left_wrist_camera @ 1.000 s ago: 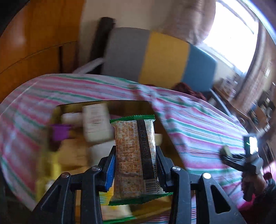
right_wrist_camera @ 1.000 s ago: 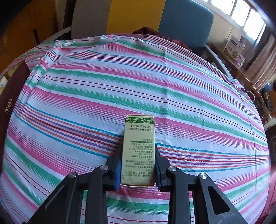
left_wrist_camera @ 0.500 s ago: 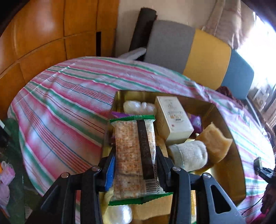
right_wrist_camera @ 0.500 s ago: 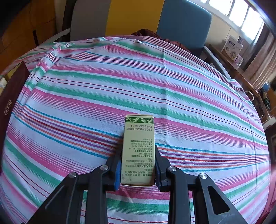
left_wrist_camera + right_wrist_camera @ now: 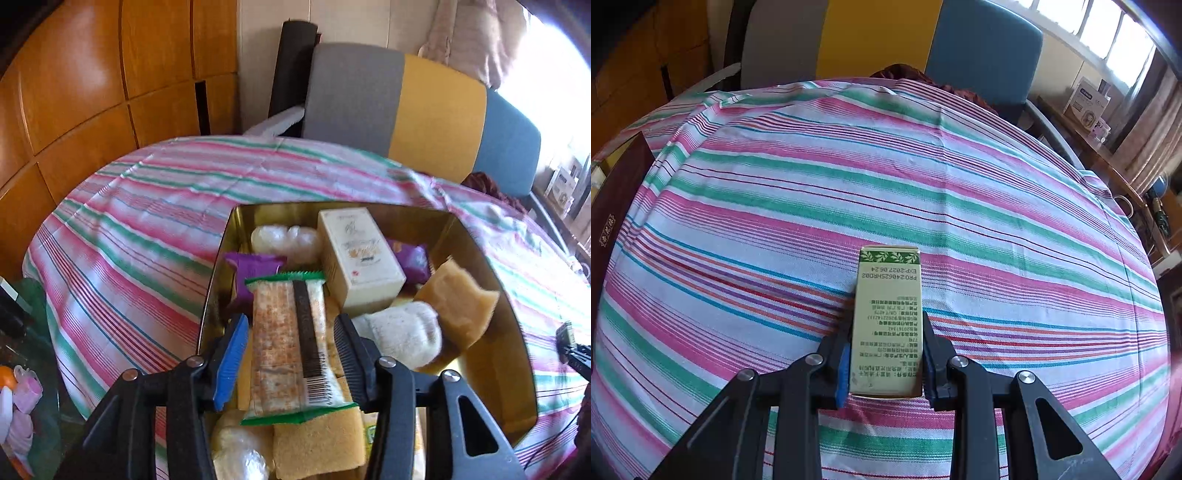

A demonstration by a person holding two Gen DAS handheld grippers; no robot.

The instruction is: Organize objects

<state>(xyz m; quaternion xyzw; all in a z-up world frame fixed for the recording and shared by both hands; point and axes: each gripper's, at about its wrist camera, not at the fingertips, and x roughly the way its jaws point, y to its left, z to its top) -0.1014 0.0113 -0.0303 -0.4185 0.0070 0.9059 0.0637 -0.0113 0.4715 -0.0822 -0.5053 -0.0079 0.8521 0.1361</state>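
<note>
Left wrist view: left gripper [image 5: 290, 354] jaws just opened, releasing the green-edged plastic snack packet [image 5: 291, 347] into the gold tin [image 5: 491, 369] below; right gripper [image 5: 886, 354] clamps the green cardboard box [image 5: 886, 321], awaiting stowage.

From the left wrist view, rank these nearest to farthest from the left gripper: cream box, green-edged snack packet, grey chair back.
1. green-edged snack packet, between the left gripper fingers, pads apart from it.
2. cream box, inside the gold tin, beyond and right.
3. grey chair back, behind the table.

green-yellow carton [image 5: 888, 321] | upside-down print | "EXP:2027.06.24" | "PRO:240625HRD02"
</note>
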